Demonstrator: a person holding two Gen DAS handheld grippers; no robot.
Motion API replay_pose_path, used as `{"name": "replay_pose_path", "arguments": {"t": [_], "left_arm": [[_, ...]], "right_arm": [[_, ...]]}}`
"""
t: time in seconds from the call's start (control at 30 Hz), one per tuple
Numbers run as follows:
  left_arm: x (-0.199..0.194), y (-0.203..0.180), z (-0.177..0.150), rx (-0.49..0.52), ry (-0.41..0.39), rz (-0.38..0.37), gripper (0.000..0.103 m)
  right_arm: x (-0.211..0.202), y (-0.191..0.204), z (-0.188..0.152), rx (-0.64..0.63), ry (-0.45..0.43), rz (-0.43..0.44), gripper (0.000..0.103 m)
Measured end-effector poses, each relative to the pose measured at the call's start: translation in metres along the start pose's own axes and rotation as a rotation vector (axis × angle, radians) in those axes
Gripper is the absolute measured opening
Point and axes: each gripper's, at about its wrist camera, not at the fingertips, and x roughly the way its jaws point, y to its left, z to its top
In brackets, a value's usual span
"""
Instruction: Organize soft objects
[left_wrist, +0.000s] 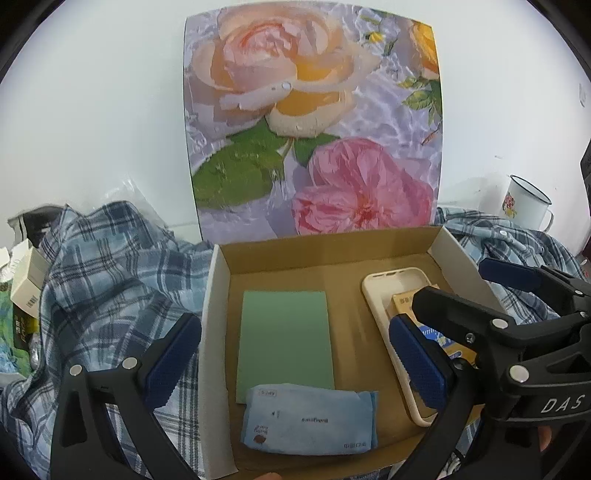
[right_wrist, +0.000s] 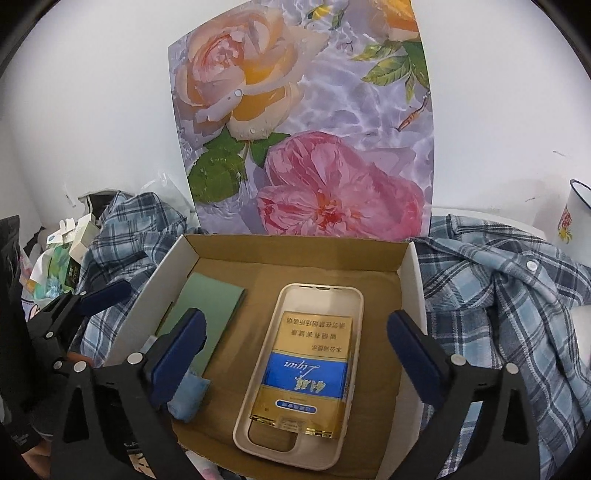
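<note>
An open cardboard box (left_wrist: 369, 247) sits in the middle of the scene, brown inside and white on its outer walls, with a blue plaid shirt (left_wrist: 110, 266) bunched around it on the left and right. Behind the box a large rose print (left_wrist: 314, 122) stands against the white wall, and a white enamel mug (left_wrist: 524, 203) with a flower motif stands at the far right. Small cartons and packets (right_wrist: 66, 254) are heaped at the far left.

Inside the box, a flat green pad (left_wrist: 284, 336) lies on the left part of the floor. A soft blue tissue pack (left_wrist: 308, 419) lies at the near edge, overlapping the pad's near end. On the right part of the floor lies a cream phone case (right_wrist: 303, 369), open side up, with a gold and blue cigarette pack (right_wrist: 310, 369) resting in it.

The left gripper (left_wrist: 295, 358) hangs over the pad and the tissue pack with its jaws spread wide, nothing pinched between its blue pads (left_wrist: 173, 362). The right gripper (right_wrist: 295, 354) hangs over the phone case, its jaws also spread wide on either side of it; the pads (right_wrist: 413, 358) stand apart from the case and the cigarette pack, so both claws are released
</note>
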Motion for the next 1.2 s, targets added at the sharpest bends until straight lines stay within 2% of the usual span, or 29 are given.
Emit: {"name": "replay_pose_path", "arguments": {"t": [0.23,0.53,0.97,1.2], "left_arm": [[-0.013,0.000,0.005,0.003,-0.049,0.012,0.103],[-0.033,0.012,0.014,-0.025,-0.085,0.026,0.103],[-0.088,0.017,0.034,-0.038,-0.207,0.003,0.103],[-0.114,0.022,0.043,-0.039,-0.252,0.002,0.103]], "right_arm": [[-0.011,0.004,0.005,-0.013,-0.036,0.003,0.102],[-0.036,0.016,0.013,-0.051,-0.106,0.035,0.102],[-0.092,0.034,0.029,-0.110,-0.270,0.042,0.103],[-0.116,0.042,0.034,-0.139,-0.311,0.040,0.103]]}}
